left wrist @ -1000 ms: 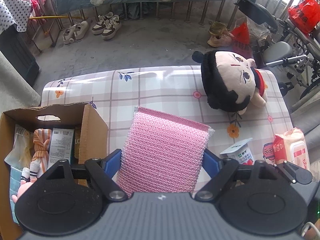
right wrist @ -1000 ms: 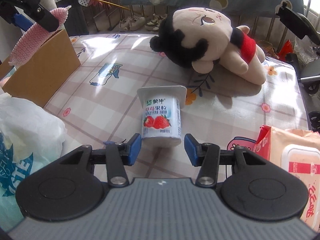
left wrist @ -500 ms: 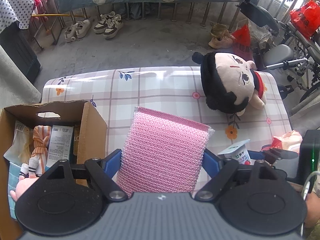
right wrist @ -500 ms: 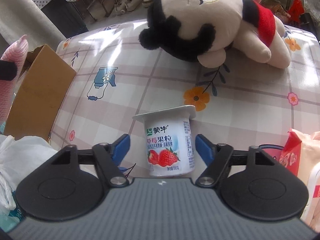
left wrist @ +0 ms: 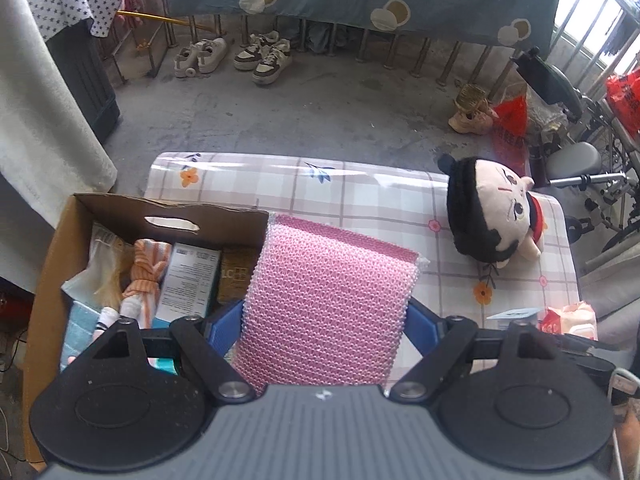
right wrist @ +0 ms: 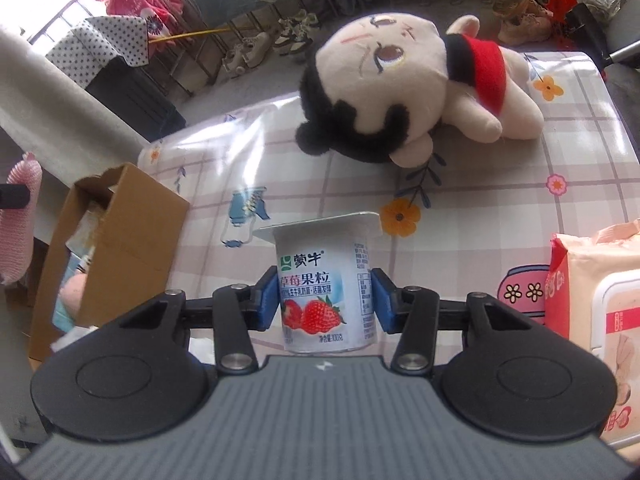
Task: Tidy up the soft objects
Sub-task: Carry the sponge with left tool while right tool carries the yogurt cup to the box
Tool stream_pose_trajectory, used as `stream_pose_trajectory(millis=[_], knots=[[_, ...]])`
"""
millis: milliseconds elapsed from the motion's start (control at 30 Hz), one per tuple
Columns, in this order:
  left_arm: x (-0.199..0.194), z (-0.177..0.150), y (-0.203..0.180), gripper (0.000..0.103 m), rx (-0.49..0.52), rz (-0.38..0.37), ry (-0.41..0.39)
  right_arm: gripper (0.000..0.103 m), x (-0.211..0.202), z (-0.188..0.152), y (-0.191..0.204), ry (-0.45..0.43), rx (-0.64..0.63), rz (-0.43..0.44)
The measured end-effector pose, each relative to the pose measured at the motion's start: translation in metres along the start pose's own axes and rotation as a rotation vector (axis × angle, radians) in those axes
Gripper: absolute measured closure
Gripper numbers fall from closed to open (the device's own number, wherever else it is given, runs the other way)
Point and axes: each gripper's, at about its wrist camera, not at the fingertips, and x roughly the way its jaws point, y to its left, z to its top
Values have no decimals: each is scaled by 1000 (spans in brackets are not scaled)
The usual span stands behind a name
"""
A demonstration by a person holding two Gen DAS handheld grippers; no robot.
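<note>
While the left tool (left wrist: 326, 320) grips the pink sponge (left wrist: 328, 304) above the cardboard box (left wrist: 44, 280), lower it inside before releasing; the right tool (right wrist: 325, 300) is closing on the yogurt cup (right wrist: 326, 280) over the surface (right wrist: 280, 168).

Bare tablecloth (right wrist: 304, 184) lies between cardboard box (right wrist: 132, 216) and plush doll (right wrist: 400, 80).

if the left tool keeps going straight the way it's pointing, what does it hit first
Probably the box: the left tool, gripping the pink sponge, points steeply down over the box's right wall, beside the table. Depth is unclear.
</note>
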Motion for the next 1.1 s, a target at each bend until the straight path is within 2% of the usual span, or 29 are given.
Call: stream_pose_trajectory(millis=[167,300,467,600,767,833,967,1100], knots=[[-27,3,45,19,-60,30,-31,57,-23,18,47,-47,-4,93],[-41,-6,80,19,-106,50,-39,57,-35,29,107,-57,-31,199],[-55,-30,127,19,-162,71,-13,57,-29,26,189,-11,-51,342],[-59,-55,169,19,-194,94,35,57,-9,10,251,67,-54,413],[-39,-92,207,19,-184,157,142,57,19,-24,304,178,-52,425],[-26,-108,222,19,-195,156,181,57,28,-36,319,218,-57,414],[5,-130,246,18,-226,138,279,57,38,-48,331,264,-72,393],[31,-140,262,18,-256,114,344,57,54,-49,330,283,-103,377]])
